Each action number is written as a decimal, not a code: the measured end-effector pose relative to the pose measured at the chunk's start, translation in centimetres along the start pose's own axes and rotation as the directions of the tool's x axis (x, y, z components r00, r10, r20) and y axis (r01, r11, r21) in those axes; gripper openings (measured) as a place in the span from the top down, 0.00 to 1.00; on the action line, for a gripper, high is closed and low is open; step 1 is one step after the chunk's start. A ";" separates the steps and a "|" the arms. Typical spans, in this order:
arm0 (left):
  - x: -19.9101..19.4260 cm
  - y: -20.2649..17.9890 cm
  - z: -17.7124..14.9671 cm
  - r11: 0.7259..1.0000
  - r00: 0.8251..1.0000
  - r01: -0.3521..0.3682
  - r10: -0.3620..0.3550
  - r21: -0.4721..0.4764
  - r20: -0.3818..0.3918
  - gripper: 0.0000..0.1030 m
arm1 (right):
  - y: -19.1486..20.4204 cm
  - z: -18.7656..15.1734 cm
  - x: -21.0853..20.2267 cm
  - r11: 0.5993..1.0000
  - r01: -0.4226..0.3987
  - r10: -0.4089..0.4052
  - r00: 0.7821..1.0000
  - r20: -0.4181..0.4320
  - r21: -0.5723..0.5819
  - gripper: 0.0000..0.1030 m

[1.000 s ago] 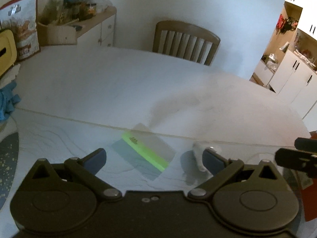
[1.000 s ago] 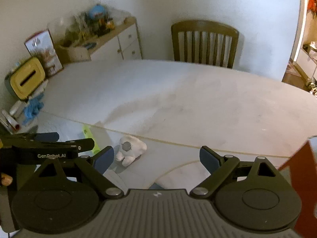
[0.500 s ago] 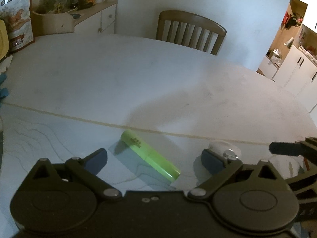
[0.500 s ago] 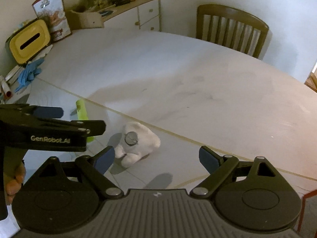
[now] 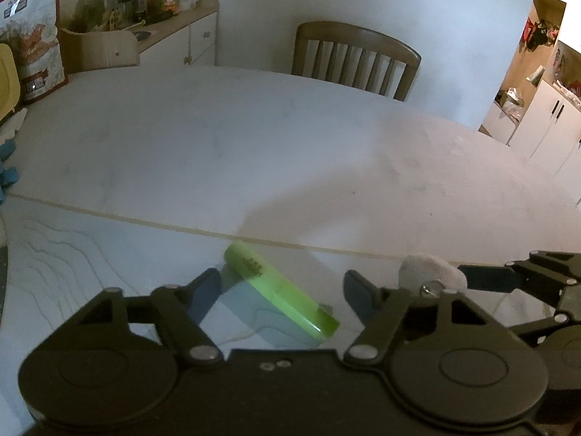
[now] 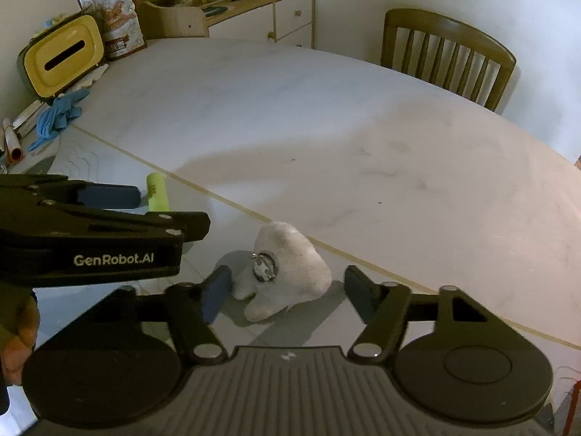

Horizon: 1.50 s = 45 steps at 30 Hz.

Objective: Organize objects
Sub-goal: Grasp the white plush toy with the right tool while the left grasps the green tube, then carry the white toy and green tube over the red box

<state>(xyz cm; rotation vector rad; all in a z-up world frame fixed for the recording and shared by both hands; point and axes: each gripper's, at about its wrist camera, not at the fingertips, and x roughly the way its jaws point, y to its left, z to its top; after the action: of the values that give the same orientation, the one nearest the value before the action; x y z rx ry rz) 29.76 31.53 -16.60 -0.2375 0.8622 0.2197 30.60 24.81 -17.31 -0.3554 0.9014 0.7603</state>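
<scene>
Both of your grippers have closed in on their targets since a second ago: the green tube and the white plush toy now sit larger and nearer the fingers in each wrist view.

Your left gripper [image 5: 281, 290] is spread wide with nothing held, and the green tube [image 5: 279, 292] lies flat on the table, slanted across the gap between the fingers. Your right gripper [image 6: 288, 296] is likewise spread and empty, with the white plush toy [image 6: 287, 272] resting on the table between its fingers, its metal ring facing up. The toy's near lobe is close to your left finger pad; I cannot tell if it touches. Tube and toy lie near each other on the clear mat [image 6: 90, 152].

As far as I can judge, the organizing has barely begun: neither item is lifted, and no bin for them shows here. Both grasps and both placements are still ahead of you.

You are working on a pale oval table [image 6: 326, 127], mostly bare. At its far left sit a yellow-lidded box [image 6: 61, 58], a printed bag [image 6: 114, 18] and a blue glove [image 6: 58, 116]. A wooden chair [image 6: 450, 54] stands beyond, with a cluttered sideboard [image 6: 254, 14] against the wall.
</scene>
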 end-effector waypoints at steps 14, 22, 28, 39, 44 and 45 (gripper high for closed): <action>-0.1 0.1 0.1 0.999 0.999 0.042 -0.042 -0.009 -0.004 0.85 | 0.1 0.0 -0.8 1.000 0.016 -0.016 1.000 0.009 0.027 0.64; -1.0 -0.4 -0.6 0.997 0.997 0.074 -0.074 -0.006 -0.018 0.85 | -0.9 -1.0 -2.7 0.995 0.010 -0.010 1.000 0.005 0.096 0.70; -2.6 -1.1 -1.6 0.993 0.993 0.114 -0.115 -0.006 -0.031 0.85 | -1.6 -2.3 -5.4 0.988 -0.015 0.013 1.000 0.010 0.153 0.70; -7.4 -4.2 -2.7 0.981 0.980 0.195 -0.194 0.020 -0.035 0.85 | -3.3 -6.0 -12.8 0.974 -0.044 0.032 0.998 0.057 0.224 0.70; -10.1 -6.7 -2.8 0.971 0.972 0.234 -0.233 0.056 -0.025 0.85 | -4.8 -7.7 -16.5 0.965 -0.039 0.018 0.996 0.083 0.258 0.70; -10.6 -7.1 -2.8 0.969 0.971 0.241 -0.240 0.062 -0.023 0.85 | -5.1 -8.1 -17.2 0.963 -0.041 0.018 0.996 0.087 0.265 0.70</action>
<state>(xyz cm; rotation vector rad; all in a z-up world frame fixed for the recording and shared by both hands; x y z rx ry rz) 23.06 22.91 -9.39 -0.2815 0.8464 -0.0362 23.02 9.02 -8.30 -0.0713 0.9183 0.6656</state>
